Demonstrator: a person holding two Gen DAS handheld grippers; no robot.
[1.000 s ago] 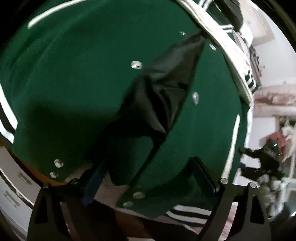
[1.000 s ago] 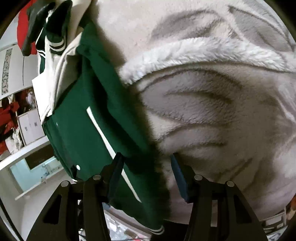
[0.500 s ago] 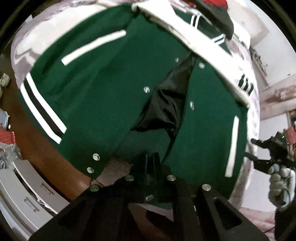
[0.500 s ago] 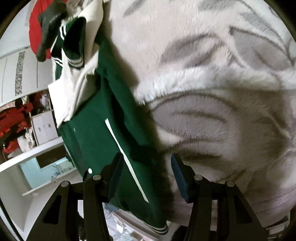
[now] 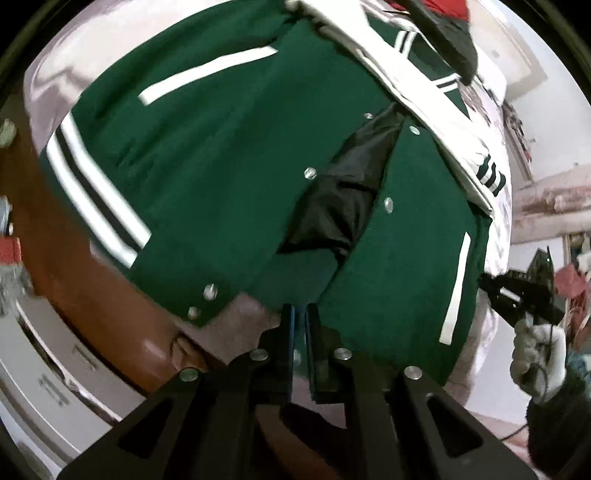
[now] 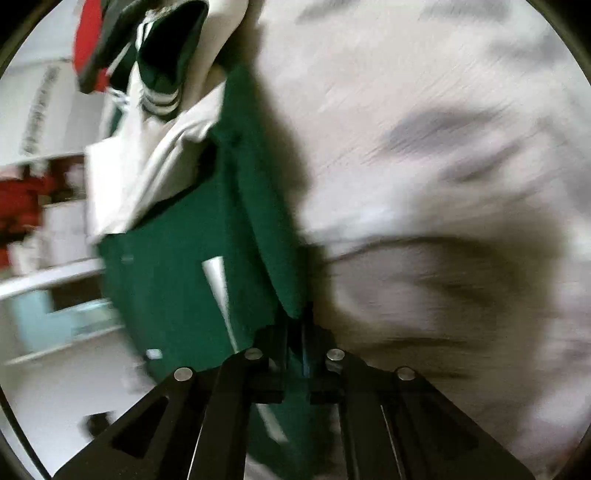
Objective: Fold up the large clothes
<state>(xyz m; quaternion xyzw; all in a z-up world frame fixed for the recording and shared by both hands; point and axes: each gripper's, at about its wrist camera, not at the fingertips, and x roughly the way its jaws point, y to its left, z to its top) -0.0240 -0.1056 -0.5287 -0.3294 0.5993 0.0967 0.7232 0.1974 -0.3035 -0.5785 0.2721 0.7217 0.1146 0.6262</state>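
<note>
A green varsity jacket (image 5: pixel 221 155) with white stripes, snap buttons, white sleeves and black lining lies spread on a grey leaf-patterned fleece blanket (image 6: pixel 424 147). My left gripper (image 5: pixel 300 317) is shut on the jacket's bottom hem near the open front. My right gripper (image 6: pixel 300 317) is shut on the jacket's side edge (image 6: pixel 280 266) where it meets the blanket. The right gripper also shows in the left wrist view (image 5: pixel 517 291), held by a gloved hand beside the jacket.
A red and black garment (image 5: pixel 443 22) lies beyond the jacket's collar. A brown wooden bed edge (image 5: pixel 92 288) and white drawers (image 5: pixel 48 373) are at the left. Shelves and clutter (image 6: pixel 33 206) stand beyond the bed.
Both grippers have closed: the left onto the jacket's hem, the right onto its side edge. The left camera has pulled back from the jacket.
</note>
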